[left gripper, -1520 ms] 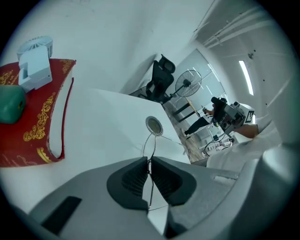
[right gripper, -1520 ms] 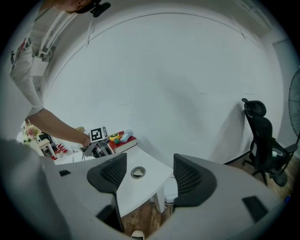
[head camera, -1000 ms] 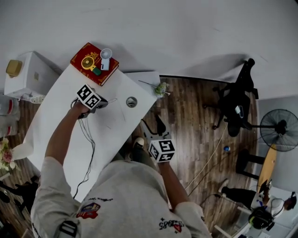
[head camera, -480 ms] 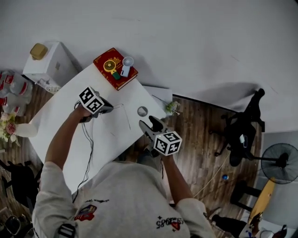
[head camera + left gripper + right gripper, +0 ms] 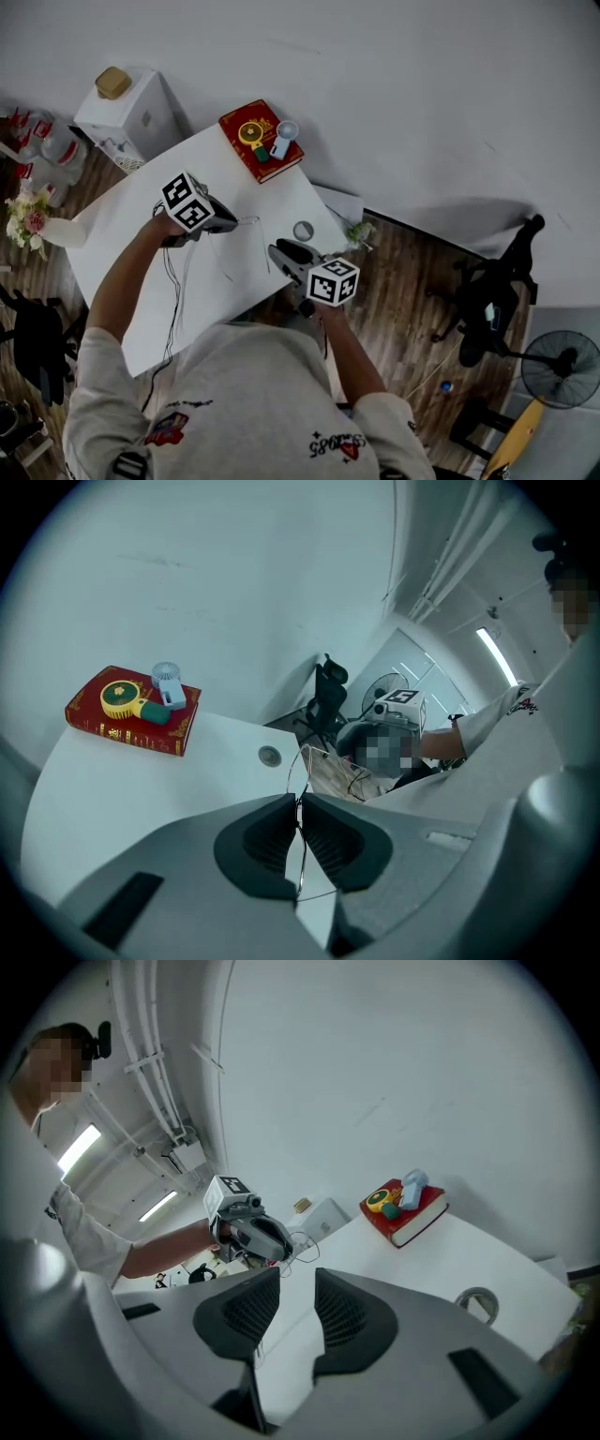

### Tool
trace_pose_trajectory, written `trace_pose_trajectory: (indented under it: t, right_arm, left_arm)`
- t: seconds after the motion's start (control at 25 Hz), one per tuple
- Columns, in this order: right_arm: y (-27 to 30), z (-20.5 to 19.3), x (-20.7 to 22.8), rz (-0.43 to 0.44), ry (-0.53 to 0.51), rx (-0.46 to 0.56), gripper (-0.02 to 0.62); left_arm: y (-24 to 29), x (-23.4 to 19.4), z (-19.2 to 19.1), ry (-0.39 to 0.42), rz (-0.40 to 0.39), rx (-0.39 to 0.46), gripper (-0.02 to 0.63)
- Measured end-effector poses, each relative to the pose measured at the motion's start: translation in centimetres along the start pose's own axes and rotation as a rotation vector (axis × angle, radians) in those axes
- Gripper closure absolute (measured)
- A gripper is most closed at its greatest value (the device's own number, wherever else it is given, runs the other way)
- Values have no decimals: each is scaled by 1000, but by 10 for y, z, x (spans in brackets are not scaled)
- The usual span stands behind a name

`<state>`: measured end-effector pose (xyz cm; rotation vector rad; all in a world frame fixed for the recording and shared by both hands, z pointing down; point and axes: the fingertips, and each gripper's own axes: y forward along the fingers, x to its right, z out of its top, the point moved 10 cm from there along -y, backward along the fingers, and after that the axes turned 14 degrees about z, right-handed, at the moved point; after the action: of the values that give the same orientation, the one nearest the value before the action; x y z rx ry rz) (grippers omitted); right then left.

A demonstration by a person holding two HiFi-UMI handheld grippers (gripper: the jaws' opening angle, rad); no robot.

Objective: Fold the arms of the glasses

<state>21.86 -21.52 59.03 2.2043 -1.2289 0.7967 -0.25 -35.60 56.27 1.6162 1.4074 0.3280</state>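
Thin wire-frame glasses (image 5: 300,778) hang above the white table (image 5: 122,244), pinched by their rim in my left gripper (image 5: 298,803), which is shut on them. In the head view that left gripper (image 5: 228,223) is lifted over the table's middle, and the glasses (image 5: 249,222) stick out from its tip. My right gripper (image 5: 279,251) is over the table's near edge and points at the left one, a short gap away. Its jaws (image 5: 298,1288) have just been closing and stand partly apart with nothing between them. The right gripper view shows the left gripper (image 5: 255,1234) with the glasses (image 5: 302,1247) ahead.
A red book (image 5: 261,139) carrying a small hand fan and a yellow-green toy lies at the table's far corner. A round cable hole (image 5: 303,230) sits near the right edge. A black cable (image 5: 178,281) trails over the table. A white box (image 5: 127,108) stands at the left.
The left gripper has lifted up from the table with the glasses. The right gripper swung in from beside the table to over its edge, turning toward the left one, jaws narrower.
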Motion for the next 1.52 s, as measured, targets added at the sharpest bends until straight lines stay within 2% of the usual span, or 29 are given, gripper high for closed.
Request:
trace_pose_trajectory:
  t: [0.16, 0.32, 0.68, 1.28, 1.52]
  right_arm:
    - [11, -7, -7, 125, 51, -17, 547]
    - [21, -12, -14, 158, 62, -30, 578]
    - [46, -18, -20, 164, 75, -30, 581]
    - [70, -23, -25, 118, 28, -69, 594]
    - [62, -21, -21, 100, 25, -45, 581]
  left_arm:
    - [-6, 7, -4, 21, -11, -4, 584]
    - [-9, 11, -5, 25, -6, -5, 584]
    - [-8, 26, -5, -40, -21, 23, 584]
    - [-4, 46, -13, -64, -20, 43, 584]
    - [-4, 42, -13, -90, 14, 69, 584]
